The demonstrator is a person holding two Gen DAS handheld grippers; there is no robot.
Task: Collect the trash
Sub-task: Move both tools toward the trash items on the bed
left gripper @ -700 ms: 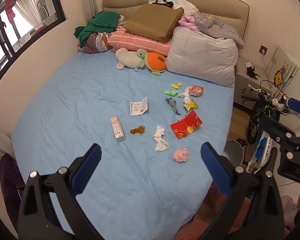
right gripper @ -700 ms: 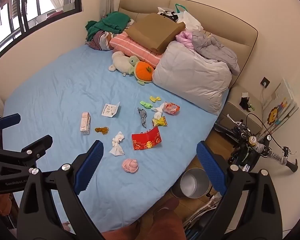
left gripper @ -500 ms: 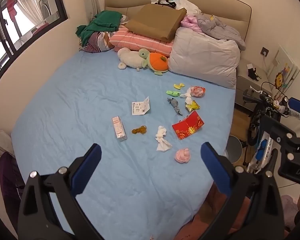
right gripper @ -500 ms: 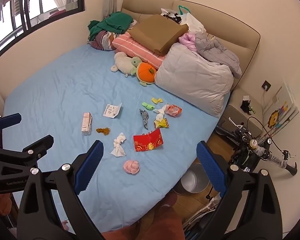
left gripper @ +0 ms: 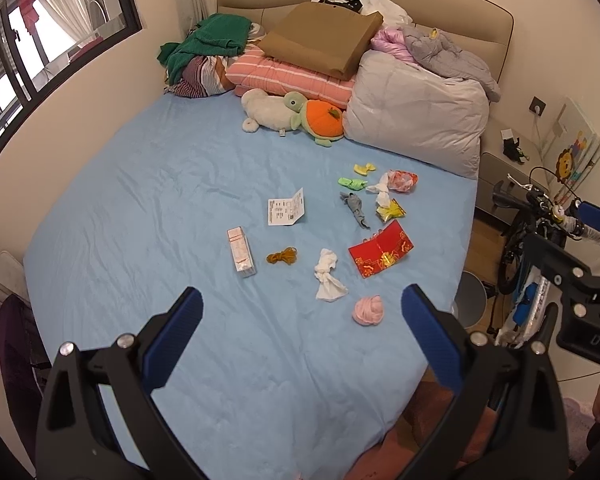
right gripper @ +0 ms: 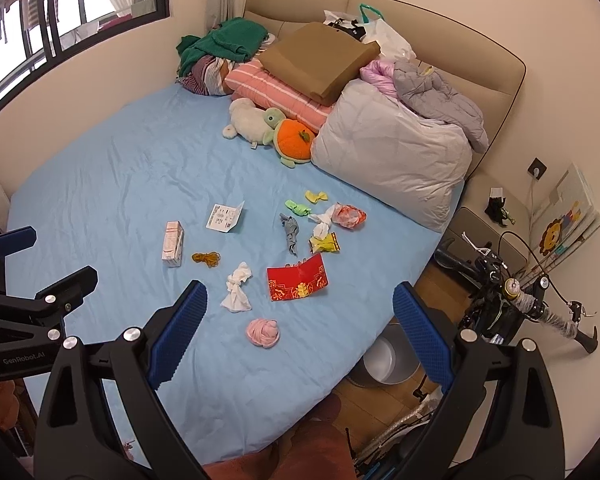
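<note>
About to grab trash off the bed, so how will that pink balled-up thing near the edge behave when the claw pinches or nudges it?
The pink wad looks soft and crumpled, so it probably squashes and weighs little. Its rounded shape may roll when nudged, though the blue sheet likely slows it.

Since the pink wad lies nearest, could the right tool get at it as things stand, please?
Probably yes: the right tool is open and empty, the pink wad lies alone on the bed sheet, and nothing stands between them.
</note>
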